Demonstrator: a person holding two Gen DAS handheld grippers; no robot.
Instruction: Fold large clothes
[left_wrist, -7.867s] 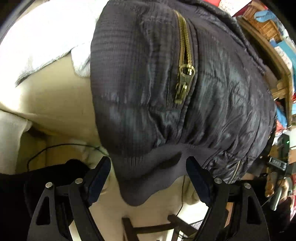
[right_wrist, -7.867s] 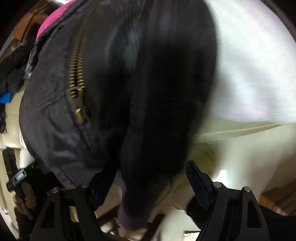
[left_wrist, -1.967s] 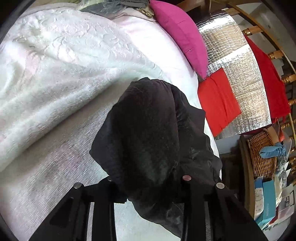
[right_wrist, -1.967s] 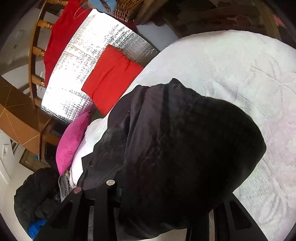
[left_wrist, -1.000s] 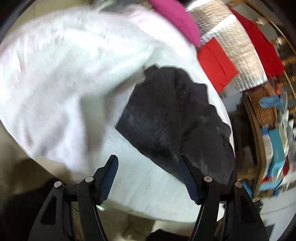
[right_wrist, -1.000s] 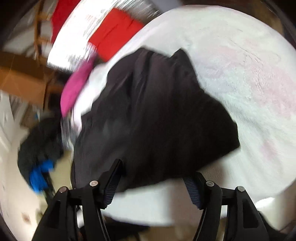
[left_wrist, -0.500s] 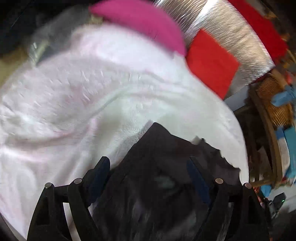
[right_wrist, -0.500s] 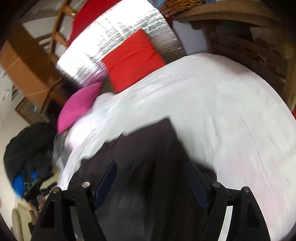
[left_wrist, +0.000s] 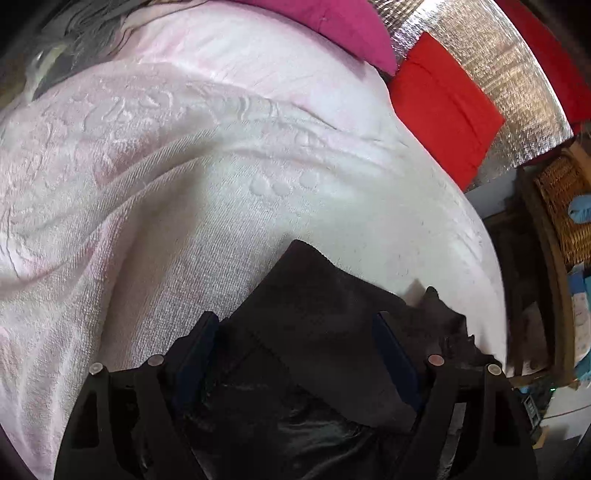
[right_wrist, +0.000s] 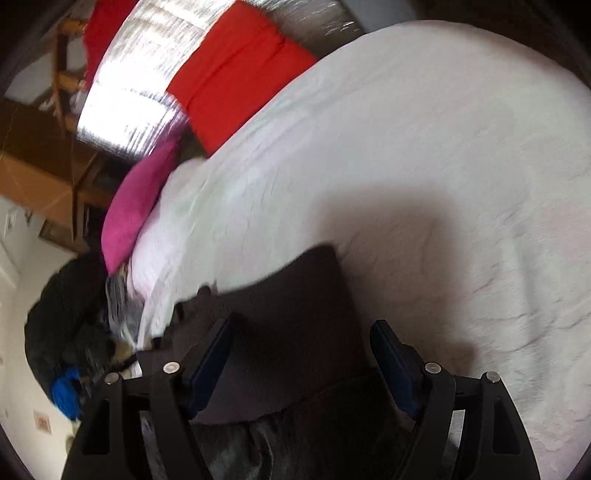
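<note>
A dark quilted jacket (left_wrist: 314, 314) lies on the white textured bedspread (left_wrist: 184, 192). It also shows in the right wrist view (right_wrist: 295, 314), slightly blurred. My left gripper (left_wrist: 295, 339) is open, its fingers spread either side of the jacket's knit edge, just above the fabric. My right gripper (right_wrist: 301, 347) is open too, its fingers straddling another part of the jacket. Neither gripper holds the cloth. The lower part of the jacket is hidden under the gripper bodies.
A pink pillow (left_wrist: 332, 22), a red cushion (left_wrist: 443, 99) and a silver foil panel (left_wrist: 498, 74) line the far side of the bed. A wicker basket (left_wrist: 561, 206) sits on a shelf at right. A pile of dark clothes (right_wrist: 66, 314) lies beside the bed.
Both grippers, shut on the jacket two seconds ago, have opened and let it drop on the bed. They have since swung low over the jacket's near edge.
</note>
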